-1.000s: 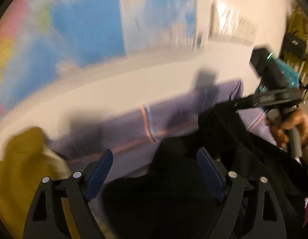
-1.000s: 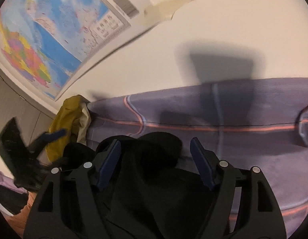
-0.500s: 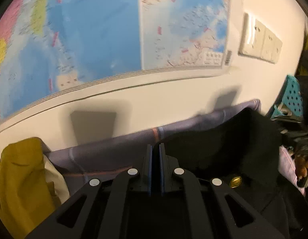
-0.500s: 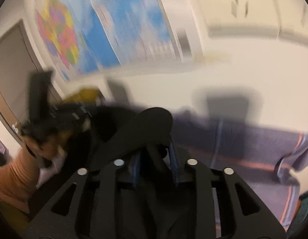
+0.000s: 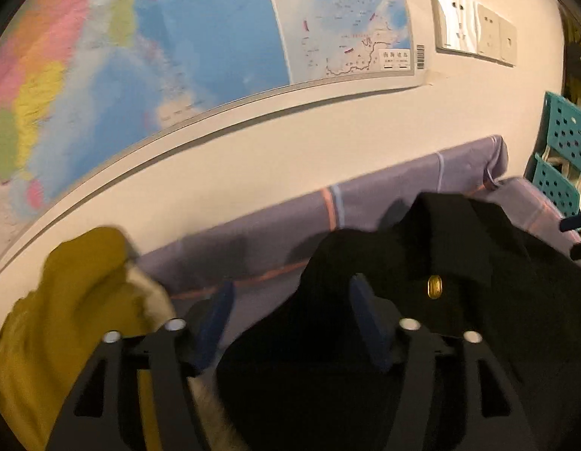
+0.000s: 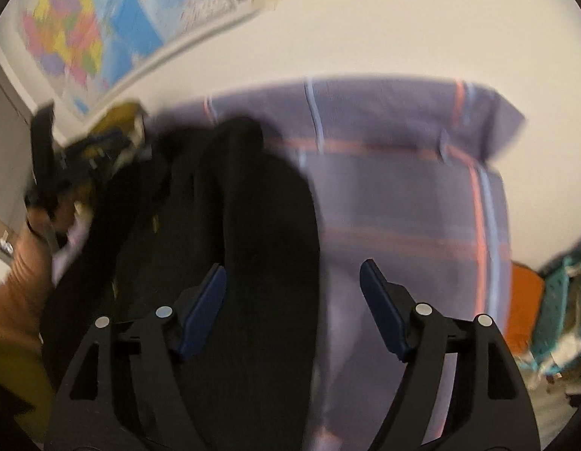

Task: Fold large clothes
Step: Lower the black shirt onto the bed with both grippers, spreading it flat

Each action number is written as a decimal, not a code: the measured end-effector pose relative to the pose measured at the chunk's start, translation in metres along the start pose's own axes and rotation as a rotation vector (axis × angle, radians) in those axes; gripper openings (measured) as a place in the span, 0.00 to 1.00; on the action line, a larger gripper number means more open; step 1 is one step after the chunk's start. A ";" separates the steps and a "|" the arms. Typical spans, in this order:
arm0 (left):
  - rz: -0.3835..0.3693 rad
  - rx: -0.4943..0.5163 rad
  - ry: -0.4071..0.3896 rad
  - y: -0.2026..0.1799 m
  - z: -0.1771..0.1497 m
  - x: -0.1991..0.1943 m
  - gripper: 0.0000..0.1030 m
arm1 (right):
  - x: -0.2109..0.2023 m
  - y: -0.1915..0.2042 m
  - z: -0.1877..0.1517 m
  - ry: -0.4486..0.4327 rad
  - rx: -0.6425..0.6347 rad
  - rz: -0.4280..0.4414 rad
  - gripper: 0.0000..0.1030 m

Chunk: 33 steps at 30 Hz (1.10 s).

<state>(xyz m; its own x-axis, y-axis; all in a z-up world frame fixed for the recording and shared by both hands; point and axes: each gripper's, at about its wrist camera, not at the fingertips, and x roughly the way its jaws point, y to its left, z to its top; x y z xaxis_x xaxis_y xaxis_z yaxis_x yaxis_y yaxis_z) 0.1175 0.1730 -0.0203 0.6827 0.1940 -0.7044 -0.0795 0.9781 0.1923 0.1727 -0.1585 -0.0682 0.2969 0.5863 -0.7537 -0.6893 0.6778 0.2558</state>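
A large black garment [image 5: 422, 300] with a gold button [image 5: 434, 286] lies bunched on a purple striped bed sheet [image 5: 282, 225]. My left gripper [image 5: 290, 293] is open just above its left edge, blue pads apart, holding nothing. In the right wrist view the same black garment [image 6: 234, 244] lies in a long heap on the sheet [image 6: 403, 195]. My right gripper [image 6: 292, 274] is open over the garment's right edge, empty. The left gripper and the hand holding it [image 6: 46, 173] show at far left of that view.
A mustard-yellow garment [image 5: 64, 319] is piled at the left end of the bed by the wall. A world map [image 5: 177, 45] and wall sockets [image 5: 474, 30] are on the wall behind. Teal perforated baskets [image 5: 561, 158] stand at the bed's right end, with an orange object [image 6: 523, 308].
Both grippers, shut on the lifted black garment half a second ago, have opened and let it go. The garment now lies on the sheet.
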 end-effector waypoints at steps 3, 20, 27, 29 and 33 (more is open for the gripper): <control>-0.031 -0.018 0.019 0.008 -0.019 -0.019 0.67 | 0.005 0.019 -0.022 0.038 -0.020 0.010 0.53; -0.183 -0.137 0.180 0.013 -0.068 -0.030 0.73 | -0.044 -0.030 -0.038 -0.075 0.194 -0.328 0.07; -0.388 -0.097 0.193 -0.025 -0.100 -0.076 0.77 | -0.065 -0.029 -0.057 -0.179 0.264 -0.267 0.48; -0.404 -0.041 0.201 -0.048 -0.111 -0.088 0.81 | -0.070 -0.029 -0.058 -0.193 0.266 -0.254 0.48; -0.315 0.060 0.270 -0.076 -0.133 -0.081 0.35 | -0.080 -0.025 -0.065 -0.219 0.267 -0.228 0.50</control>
<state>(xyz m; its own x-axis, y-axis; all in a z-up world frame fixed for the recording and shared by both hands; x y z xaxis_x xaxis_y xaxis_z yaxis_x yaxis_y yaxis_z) -0.0286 0.0931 -0.0684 0.4515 -0.0938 -0.8873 0.1510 0.9881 -0.0276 0.1235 -0.2506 -0.0536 0.5758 0.4691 -0.6696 -0.4025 0.8755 0.2673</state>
